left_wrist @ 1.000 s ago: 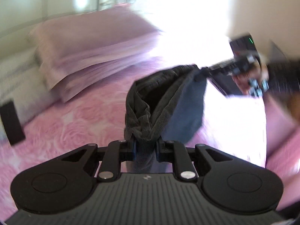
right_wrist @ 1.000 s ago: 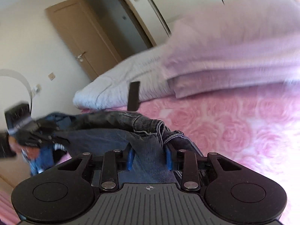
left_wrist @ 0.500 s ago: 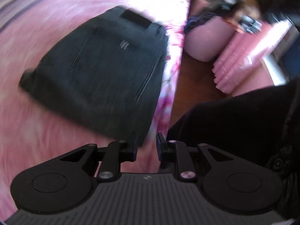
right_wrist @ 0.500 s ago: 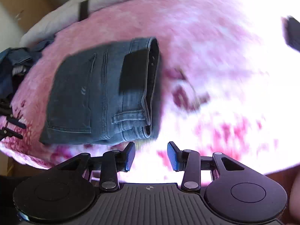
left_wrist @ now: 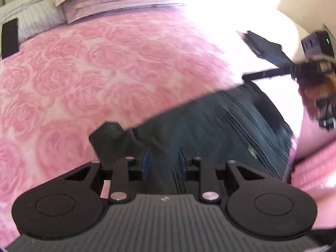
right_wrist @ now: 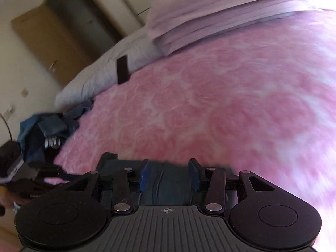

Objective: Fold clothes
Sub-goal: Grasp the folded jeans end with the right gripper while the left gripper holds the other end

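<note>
Dark folded jeans (left_wrist: 220, 126) lie on the pink rose bedspread (left_wrist: 94, 73), near its front edge. My left gripper (left_wrist: 163, 163) hangs low over their near end. Its jaws are opening, the blue pads (left_wrist: 146, 163) stand apart, and denim shows in the gap without being pressed. The right gripper (left_wrist: 315, 67), held in a hand, shows at the far right of the left wrist view, by the jeans' other end. In the right wrist view the right gripper (right_wrist: 169, 176) is also opening over the jeans (right_wrist: 166, 180), nothing pinched. The left gripper (right_wrist: 21, 174) shows blurred at the lower left there.
A heap of blue clothes (right_wrist: 48, 130) lies at the bed's left edge. Stacked pink pillows (right_wrist: 220, 12) and a grey quilt (right_wrist: 94, 77) with a black flat object (right_wrist: 122, 69) leaning on it fill the head end. A dark item (left_wrist: 264, 48) lies at far right.
A second ago both grippers held the jeans up in the air between them. The jeans then came down folded on the bed and were let go; both grippers have sunk low over them.
</note>
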`<action>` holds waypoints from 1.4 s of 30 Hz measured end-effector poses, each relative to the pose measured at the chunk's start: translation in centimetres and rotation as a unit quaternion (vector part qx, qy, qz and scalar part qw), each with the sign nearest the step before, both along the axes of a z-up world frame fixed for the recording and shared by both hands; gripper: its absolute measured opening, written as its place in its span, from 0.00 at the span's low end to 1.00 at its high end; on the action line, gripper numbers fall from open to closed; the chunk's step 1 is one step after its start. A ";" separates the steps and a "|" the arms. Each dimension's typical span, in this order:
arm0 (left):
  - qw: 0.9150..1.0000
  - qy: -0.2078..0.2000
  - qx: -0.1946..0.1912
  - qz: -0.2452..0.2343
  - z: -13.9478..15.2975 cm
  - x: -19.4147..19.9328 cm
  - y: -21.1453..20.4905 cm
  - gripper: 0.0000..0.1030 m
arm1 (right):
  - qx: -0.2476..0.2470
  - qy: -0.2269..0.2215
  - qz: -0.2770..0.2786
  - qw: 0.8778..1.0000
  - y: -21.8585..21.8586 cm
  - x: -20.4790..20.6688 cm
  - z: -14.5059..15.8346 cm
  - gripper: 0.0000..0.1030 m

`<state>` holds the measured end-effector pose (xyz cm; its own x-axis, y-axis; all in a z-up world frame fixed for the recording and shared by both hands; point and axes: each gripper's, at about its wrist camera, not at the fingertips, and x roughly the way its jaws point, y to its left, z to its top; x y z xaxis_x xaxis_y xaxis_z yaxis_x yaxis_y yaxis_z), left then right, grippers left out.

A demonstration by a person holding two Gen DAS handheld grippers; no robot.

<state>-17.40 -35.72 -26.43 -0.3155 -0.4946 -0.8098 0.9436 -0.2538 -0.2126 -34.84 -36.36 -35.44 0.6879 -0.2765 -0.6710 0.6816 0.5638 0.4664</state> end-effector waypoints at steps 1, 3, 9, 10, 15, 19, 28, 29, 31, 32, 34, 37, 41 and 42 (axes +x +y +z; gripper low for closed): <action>1.000 -0.004 0.018 0.006 -1.0 0.0 -0.9 0.24 | 0.003 0.026 0.017 1.000 -1.0 0.7 -1.3 0.42; 0.999 -0.014 0.041 0.008 -2.9 -0.4 -2.1 0.28 | 0.018 0.062 0.054 0.996 -2.5 1.5 -3.8 0.40; 0.997 -0.021 0.068 0.039 -2.3 -0.1 -2.1 0.28 | 0.061 0.049 0.091 0.993 -4.9 0.2 -3.8 0.37; 0.996 -0.015 0.073 0.056 -2.0 0.4 -1.8 0.28 | 0.068 0.044 0.091 0.993 -5.1 -0.1 -3.4 0.38; 0.981 0.042 0.094 0.166 -1.2 4.2 0.1 0.45 | 0.066 0.012 0.015 0.998 -5.0 -3.8 -1.3 0.83; 0.968 0.101 0.103 0.205 -3.1 6.7 -0.6 0.46 | 0.137 -0.022 -0.035 0.990 -4.6 -6.7 -3.6 0.82; 0.963 0.176 0.095 0.179 -5.4 8.6 -2.9 0.16 | 0.205 -0.056 -0.075 0.974 -5.1 -6.3 -8.4 0.47; 0.967 0.169 0.085 0.171 -4.8 8.4 -2.9 0.15 | 0.207 -0.050 -0.078 0.974 -5.3 -6.1 -8.0 0.43; 0.975 0.148 0.067 0.152 -3.7 8.0 -2.9 0.14 | 0.184 -0.029 -0.060 0.981 -5.7 -5.2 -6.6 0.41; 0.976 0.144 0.064 0.151 -3.6 8.0 -3.1 0.15 | 0.173 -0.022 -0.052 0.983 -6.0 -4.8 -6.0 0.41; 0.979 0.123 0.071 0.144 -4.0 7.7 -3.7 0.17 | 0.162 -0.013 -0.046 0.986 -6.7 -4.0 -5.9 0.41; 0.986 0.067 0.084 0.127 -3.8 6.2 -4.5 0.22 | 0.151 0.031 -0.032 0.988 -6.9 -2.7 -6.0 0.47; 0.988 0.007 0.094 0.121 -2.5 5.0 -4.5 0.24 | 0.080 0.087 -0.034 0.992 -4.8 -2.0 -3.5 0.62; 0.988 -0.006 0.096 0.120 -2.2 4.8 -4.4 0.24 | 0.057 0.104 -0.034 0.992 -4.1 -1.8 -2.7 0.62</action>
